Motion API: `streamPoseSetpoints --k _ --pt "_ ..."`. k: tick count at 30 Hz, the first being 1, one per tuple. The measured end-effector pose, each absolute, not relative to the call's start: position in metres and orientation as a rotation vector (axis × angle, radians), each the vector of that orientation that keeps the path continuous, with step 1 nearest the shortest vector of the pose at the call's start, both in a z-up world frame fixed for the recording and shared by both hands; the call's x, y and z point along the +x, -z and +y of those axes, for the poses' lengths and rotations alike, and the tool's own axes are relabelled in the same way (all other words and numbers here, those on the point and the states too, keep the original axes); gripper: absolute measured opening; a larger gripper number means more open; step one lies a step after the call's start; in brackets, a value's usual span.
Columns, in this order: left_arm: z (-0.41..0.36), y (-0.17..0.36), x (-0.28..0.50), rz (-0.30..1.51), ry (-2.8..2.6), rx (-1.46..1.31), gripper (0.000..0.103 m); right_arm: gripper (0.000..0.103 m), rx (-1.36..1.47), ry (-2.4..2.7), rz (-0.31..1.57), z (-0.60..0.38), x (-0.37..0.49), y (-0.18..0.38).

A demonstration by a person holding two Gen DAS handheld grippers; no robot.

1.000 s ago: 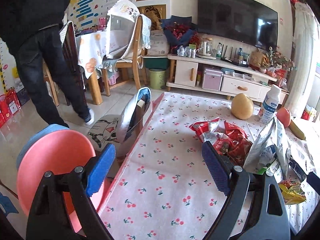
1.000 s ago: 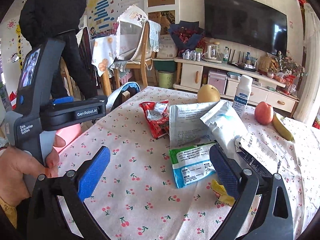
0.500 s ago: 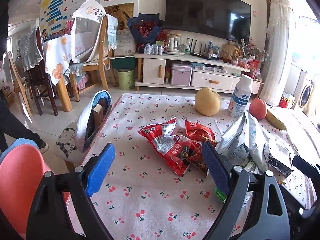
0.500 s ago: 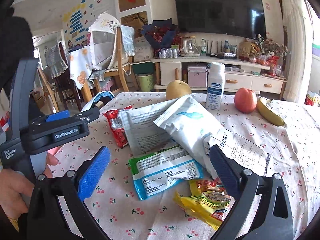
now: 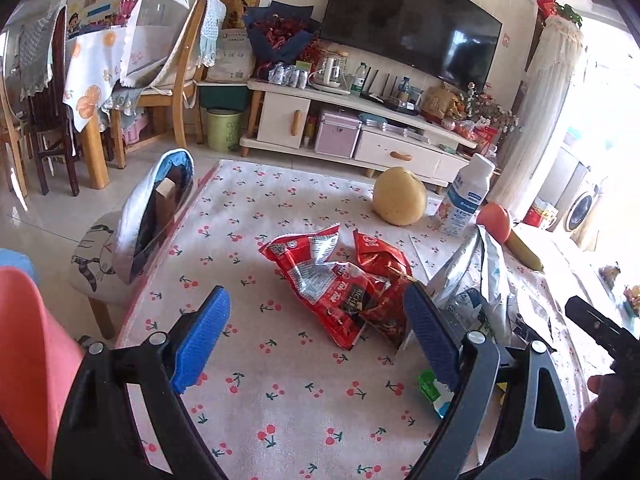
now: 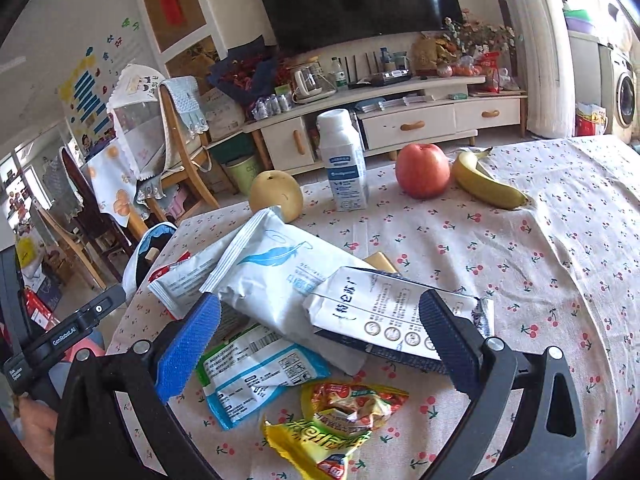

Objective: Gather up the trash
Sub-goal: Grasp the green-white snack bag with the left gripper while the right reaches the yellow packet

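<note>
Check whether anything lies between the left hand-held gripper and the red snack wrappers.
Nothing visible does: the left hand-held gripper, open, faces the red snack wrappers across bare tablecloth.

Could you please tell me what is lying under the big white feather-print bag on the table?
Under the white feather-print bag lie a green-and-blue wrapper, another white packet and a yellow corner. Whatever lies beneath its middle is covered.

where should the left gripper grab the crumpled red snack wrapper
Grip the crumpled red foil snack wrapper by its raised, puckered middle, coming down from above with the open left gripper. It lies flat on the cherry-print tablecloth, so its edges offer little to pinch.
</note>
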State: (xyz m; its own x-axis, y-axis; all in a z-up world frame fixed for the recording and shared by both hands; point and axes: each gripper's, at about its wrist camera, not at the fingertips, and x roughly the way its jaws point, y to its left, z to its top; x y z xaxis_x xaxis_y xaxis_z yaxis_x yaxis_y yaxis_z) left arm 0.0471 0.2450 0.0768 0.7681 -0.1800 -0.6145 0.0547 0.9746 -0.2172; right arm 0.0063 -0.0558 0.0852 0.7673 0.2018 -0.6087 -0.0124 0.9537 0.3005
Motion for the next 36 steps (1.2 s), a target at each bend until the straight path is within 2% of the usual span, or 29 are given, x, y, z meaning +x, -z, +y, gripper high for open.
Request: streamPoseSetpoints --k 9,17,22,29,36 --pt "0.199 -0.061 0.043 0.726 0.329 -0.058 0.089 0.098 0.26 -0.115 0.764 -0.096 0.022 -0.081" --pt "0.14 -0.042 0.026 0.738 0.513 0.164 0.089 0.098 0.034 -0.185 0.815 -0.089 0.031 -0.071" --pt "0.12 -0.03 0.028 0.745 0.528 0.278 0.089 0.098 -0.002 -0.266 0.847 -0.088 0.034 -0.058" --pt "0.11 -0.017 0.039 0.789 0.535 0.353 0.089 0.098 0.208 -0.457 0.875 -0.093 0.017 -0.071" --pt "0.104 -0.011 0.044 0.819 0.51 0.4 0.089 0.098 0.192 -0.522 0.981 -0.066 0.0 -0.058"
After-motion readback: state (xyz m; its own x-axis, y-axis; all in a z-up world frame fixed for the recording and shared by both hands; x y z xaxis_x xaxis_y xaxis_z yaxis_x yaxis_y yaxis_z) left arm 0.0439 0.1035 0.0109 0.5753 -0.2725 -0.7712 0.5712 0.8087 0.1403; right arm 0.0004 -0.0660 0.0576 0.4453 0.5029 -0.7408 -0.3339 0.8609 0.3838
